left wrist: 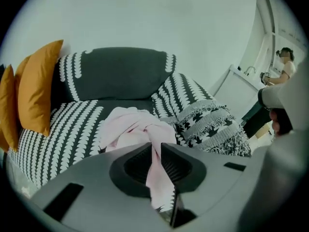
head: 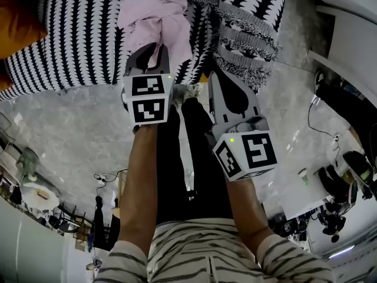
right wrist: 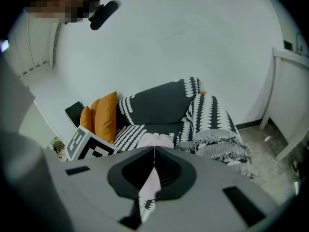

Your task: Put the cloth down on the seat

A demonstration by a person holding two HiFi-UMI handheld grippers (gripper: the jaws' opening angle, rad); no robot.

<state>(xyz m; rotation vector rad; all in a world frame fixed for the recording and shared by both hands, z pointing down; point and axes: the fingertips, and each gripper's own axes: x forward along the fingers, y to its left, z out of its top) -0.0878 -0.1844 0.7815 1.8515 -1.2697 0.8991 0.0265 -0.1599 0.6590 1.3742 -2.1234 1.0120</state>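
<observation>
The left gripper [head: 151,55] points steeply down over a black-and-white patterned sofa [left wrist: 116,74]. Its jaws are nearly together and pinch a narrow fold of the pink cloth [head: 156,13]. In the left gripper view that fold runs straight up between the two pads. At 12 o'clock from the jaws, the rest of the cloth spreads into a crumpled heap. The heap lies on the seat [left wrist: 72,124] towards its front edge.

At 3 o'clock from the heap, a fringed patterned blanket [left wrist: 212,122] hangs over the sofa's arm, just beside the cloth. At 9 o'clock, two orange cushions [left wrist: 38,88] lean against the back of the sofa, well apart from the cloth.

In the head view the right gripper [right wrist: 154,151] is at 4 o'clock from the left one, near the blanket's fringe and above the pale marbled floor [head: 70,117]. Its jaws are closed tip to tip. A pale pink sliver shows in the gap behind the tips, but I cannot tell whether it is gripped. In the right gripper view the cloth heap sits at 12 o'clock, just past the jaw tips, on the seat.
</observation>
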